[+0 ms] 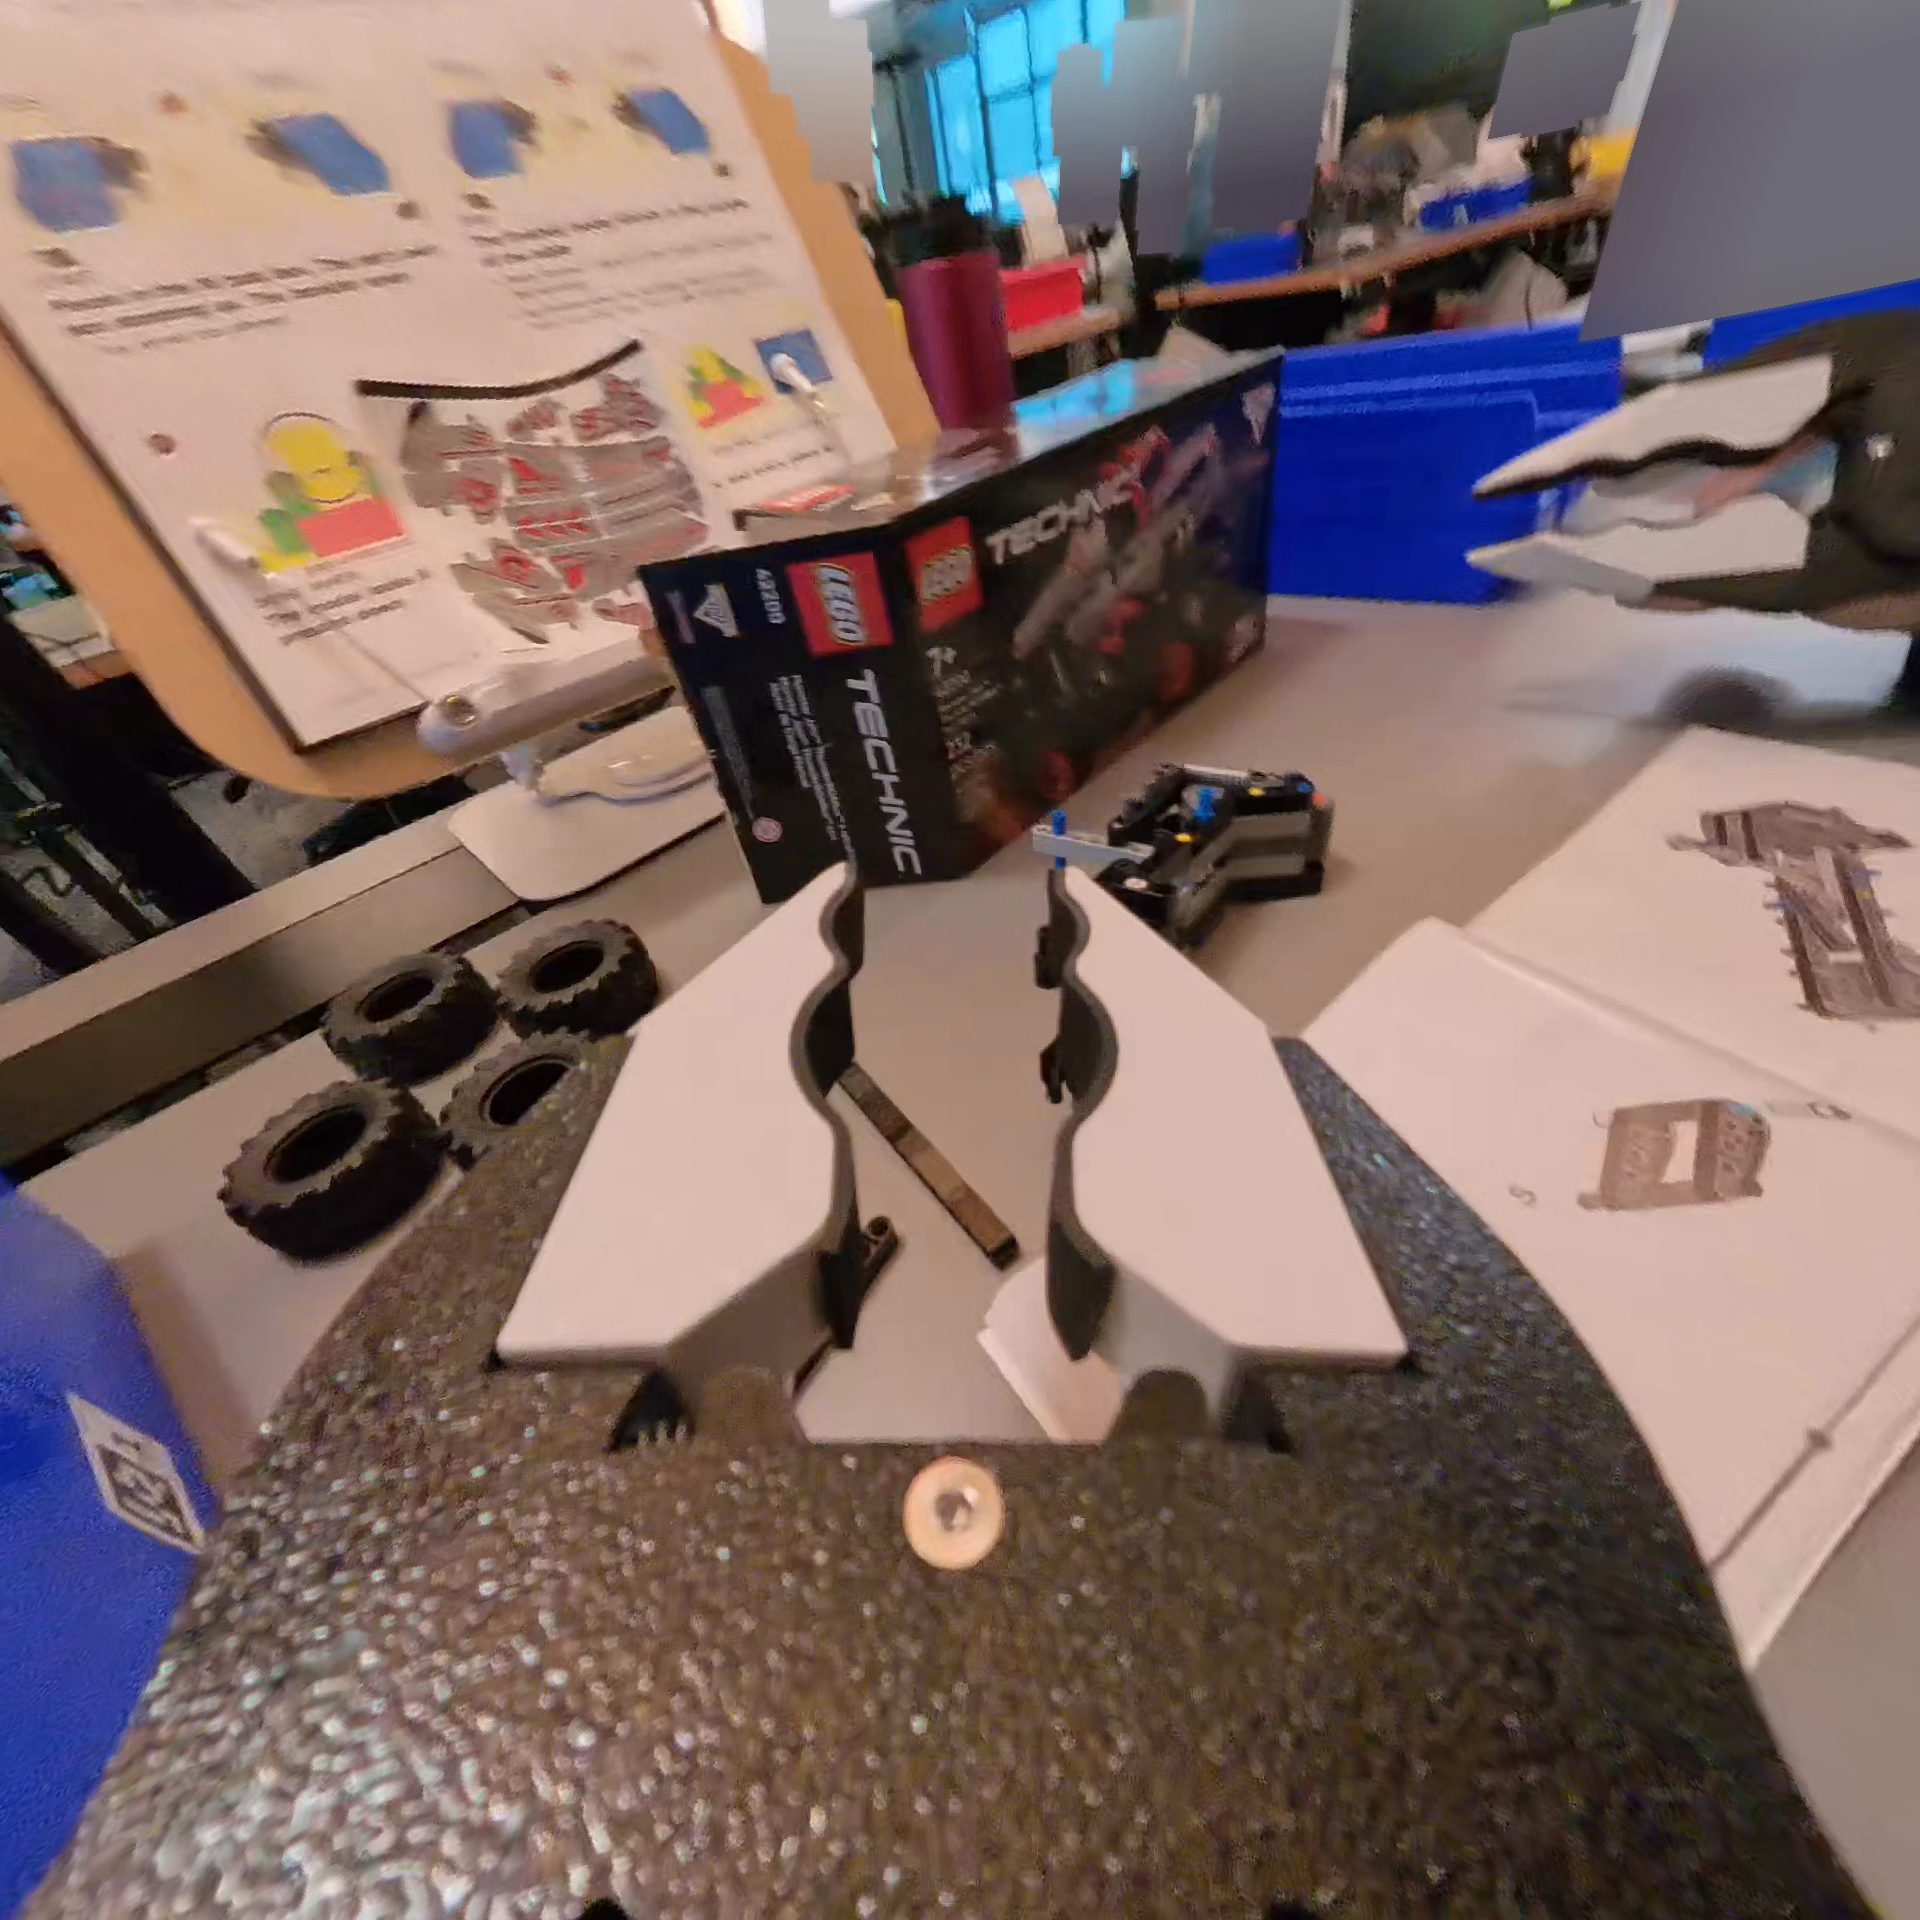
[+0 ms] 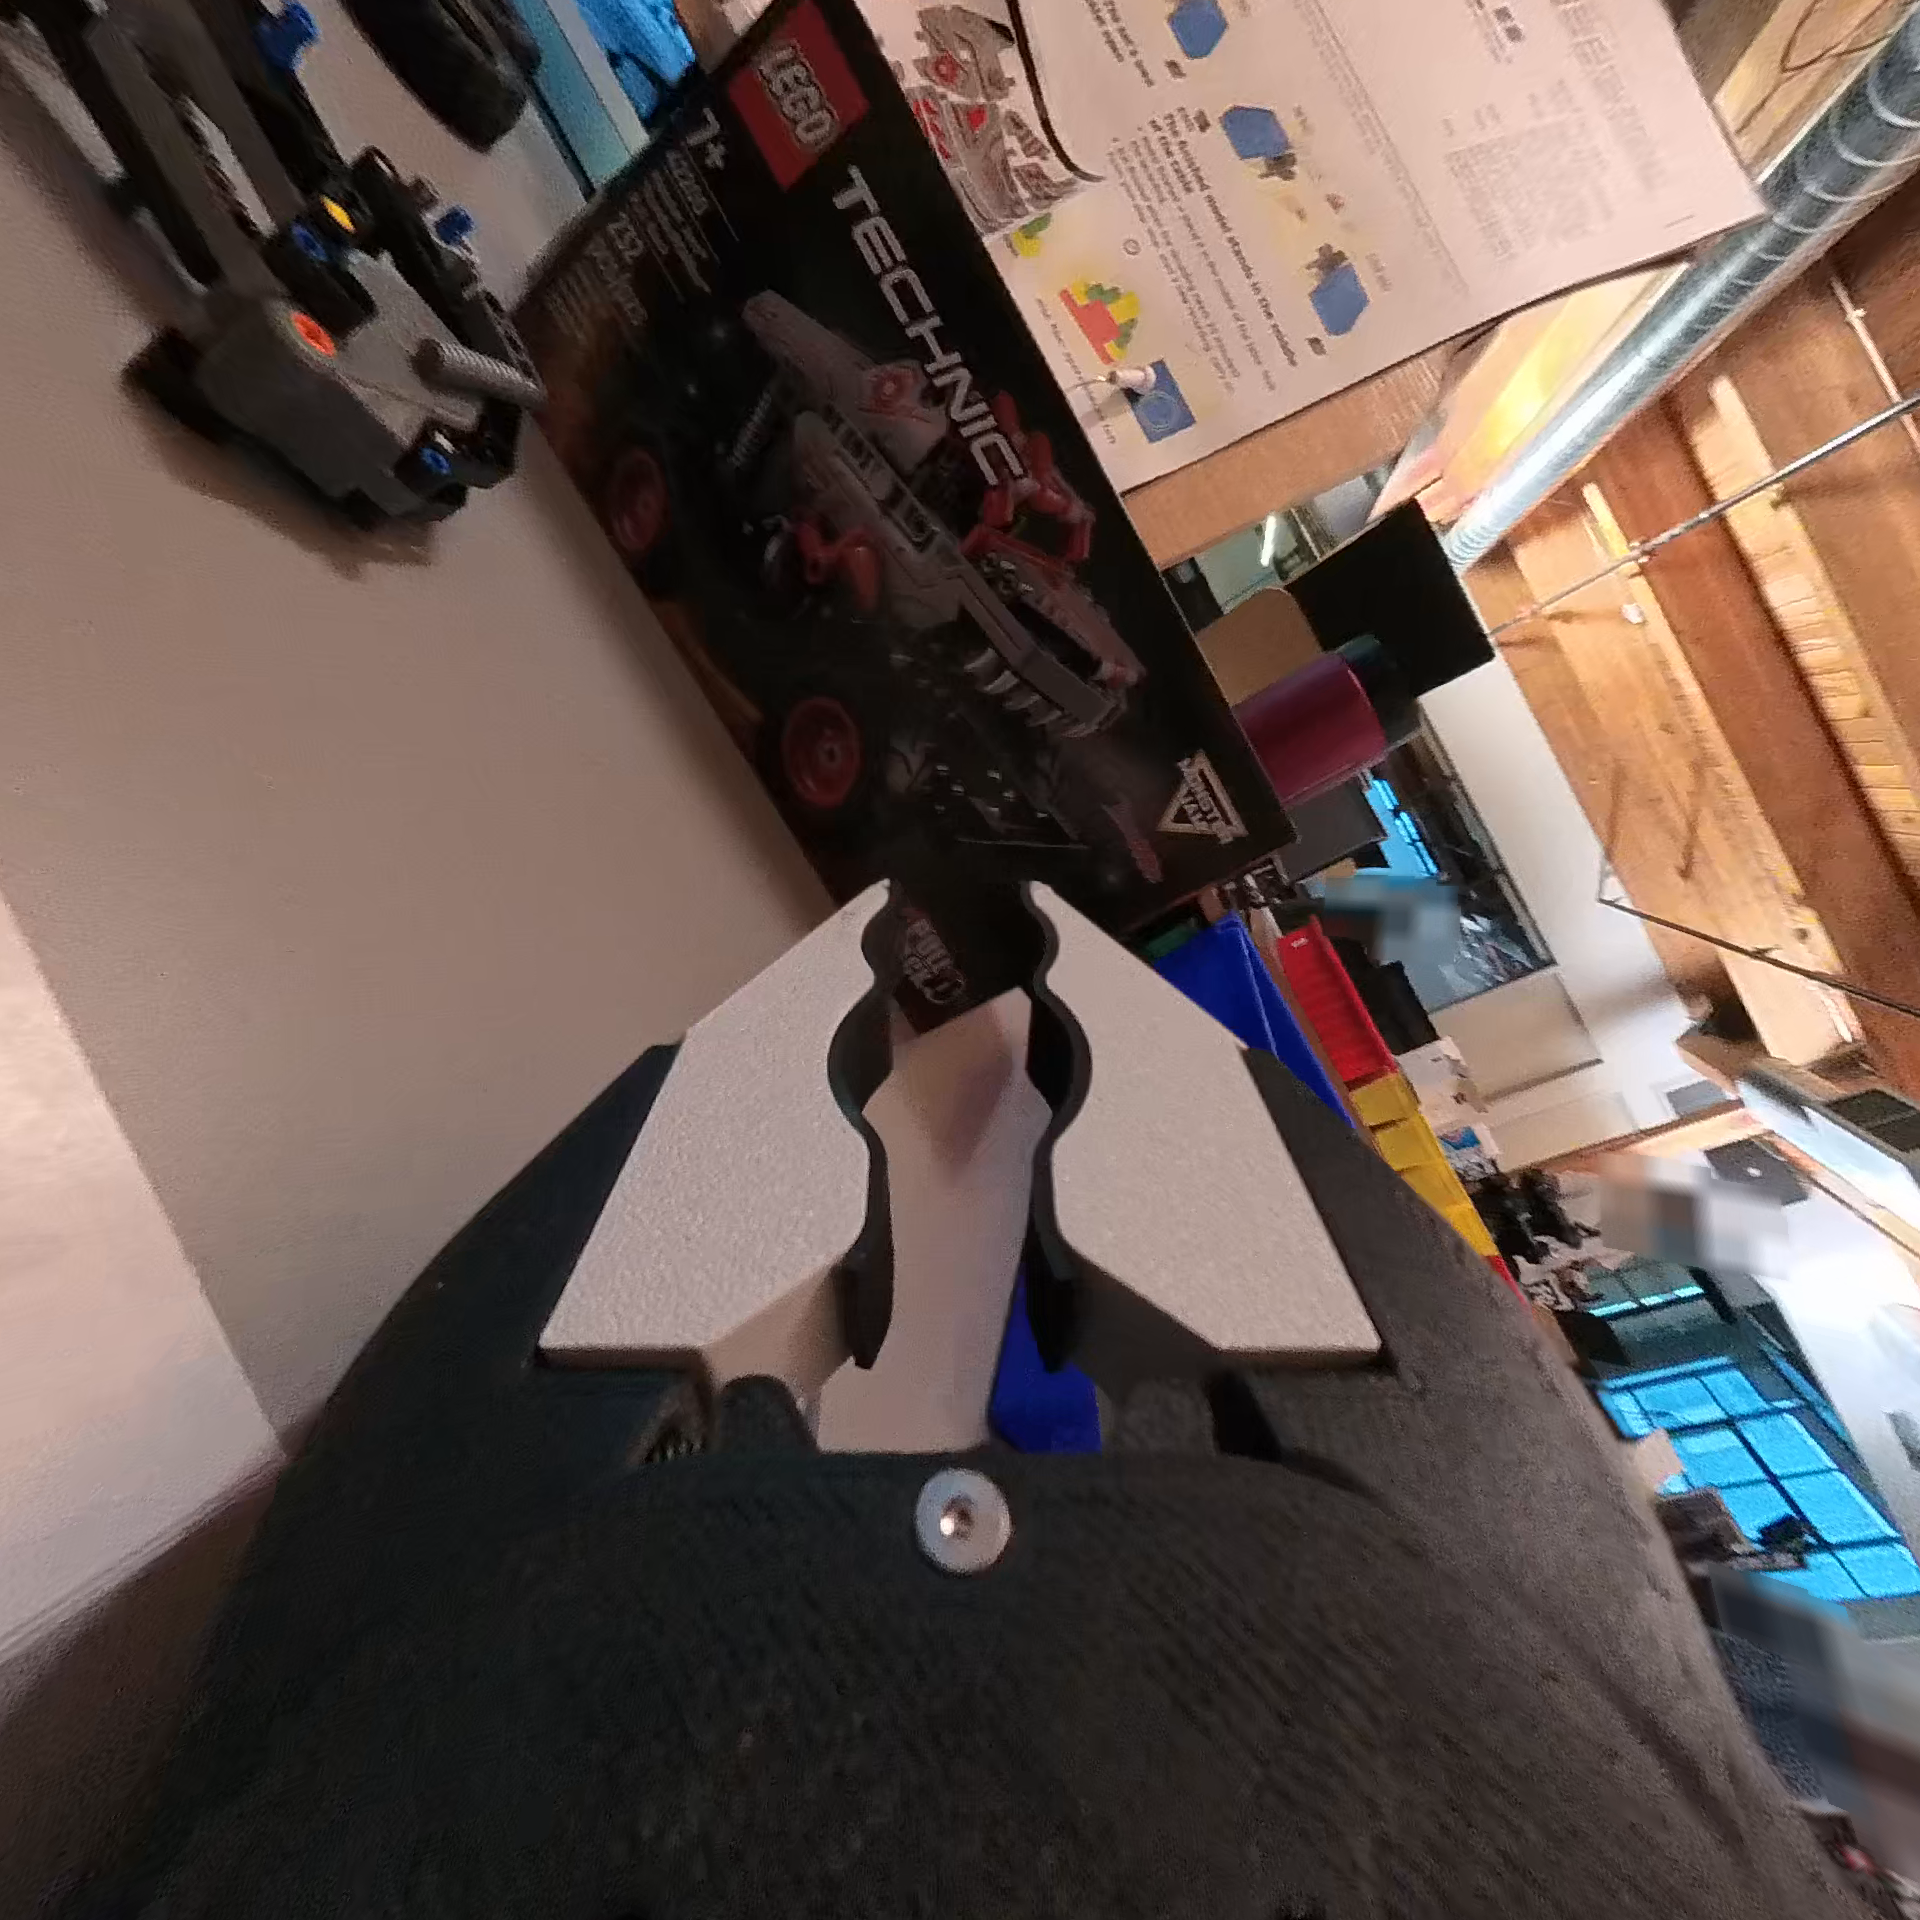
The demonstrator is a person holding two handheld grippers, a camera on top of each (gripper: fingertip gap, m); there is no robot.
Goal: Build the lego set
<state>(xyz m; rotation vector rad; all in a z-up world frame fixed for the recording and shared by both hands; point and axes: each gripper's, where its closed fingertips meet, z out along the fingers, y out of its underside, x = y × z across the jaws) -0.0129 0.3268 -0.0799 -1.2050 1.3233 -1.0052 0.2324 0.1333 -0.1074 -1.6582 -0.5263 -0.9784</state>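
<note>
The partly built dark grey and black model [image 1: 1216,842] sits on the table beside the set's box [image 1: 966,665]. My left gripper [image 1: 956,883] is open just above the table, a short way in front of the model. A long black beam [image 1: 925,1164] and a small black connector [image 1: 873,1242] lie on the table between its fingers. My right gripper [image 2: 961,894] is open and empty, rolled sideways in the air and pointing at the box [image 2: 904,499]. The model [image 2: 312,312] is at its upper left. The right gripper also shows in the left wrist view [image 1: 1475,520].
Several black tyres [image 1: 416,1060] lie to the left. The open instruction booklet [image 1: 1662,1091] lies to the right. An instruction board [image 1: 364,312] leans behind the box. Blue bins [image 1: 1434,468] stand at the back and a blue container [image 1: 62,1455] is near left. About 30 cm separates my left fingertips from my right.
</note>
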